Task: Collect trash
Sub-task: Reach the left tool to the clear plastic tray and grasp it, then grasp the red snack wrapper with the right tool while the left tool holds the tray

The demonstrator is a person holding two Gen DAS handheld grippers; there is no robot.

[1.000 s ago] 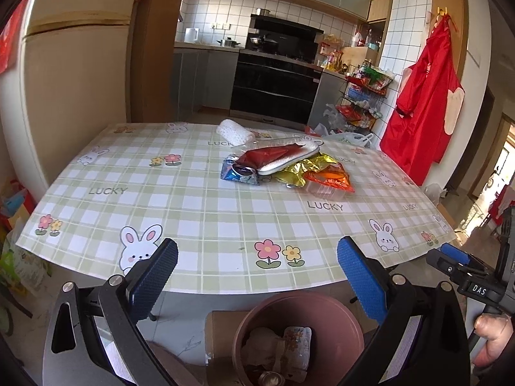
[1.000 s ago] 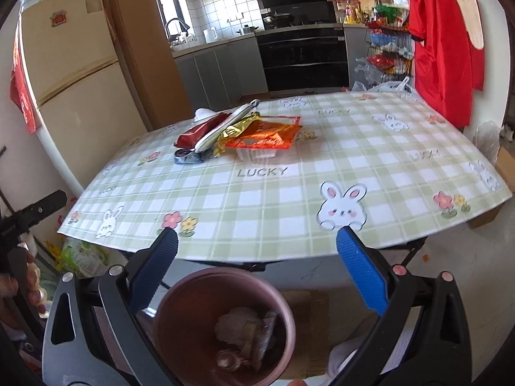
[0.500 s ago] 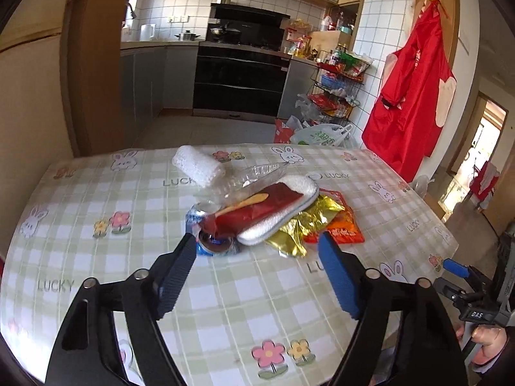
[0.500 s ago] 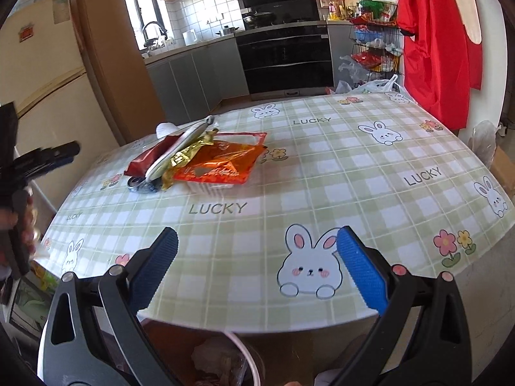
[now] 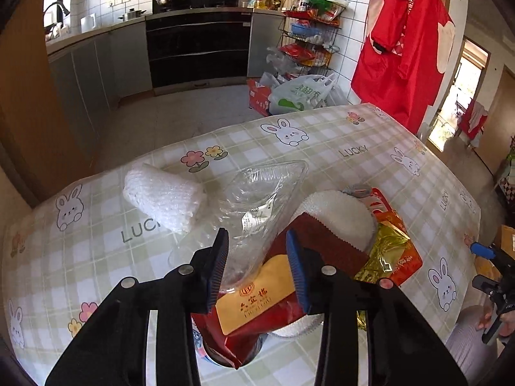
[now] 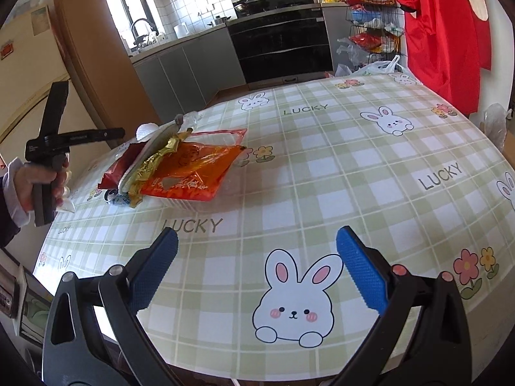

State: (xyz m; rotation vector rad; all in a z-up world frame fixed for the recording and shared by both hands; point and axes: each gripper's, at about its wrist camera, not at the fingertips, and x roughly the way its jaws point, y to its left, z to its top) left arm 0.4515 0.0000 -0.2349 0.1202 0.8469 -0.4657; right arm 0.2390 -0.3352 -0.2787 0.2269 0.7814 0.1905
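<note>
Jaws of the left hand-held gripper (image 5: 257, 259) had been closing around clear packaging (image 5: 257, 193); only the right view showed the right hand-held gripper (image 6: 257, 262) wide over bare worktop (image 6: 322, 167).

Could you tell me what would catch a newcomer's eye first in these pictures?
First, the heap of trash mid-table: a dark red wrapper and clear plastic packaging, which the left claw has just been closing around, beside an orange wrapper. Then the red garment hanging on the wall to the right. The right claw hangs open over the rabbit-print tablecloth.
</note>
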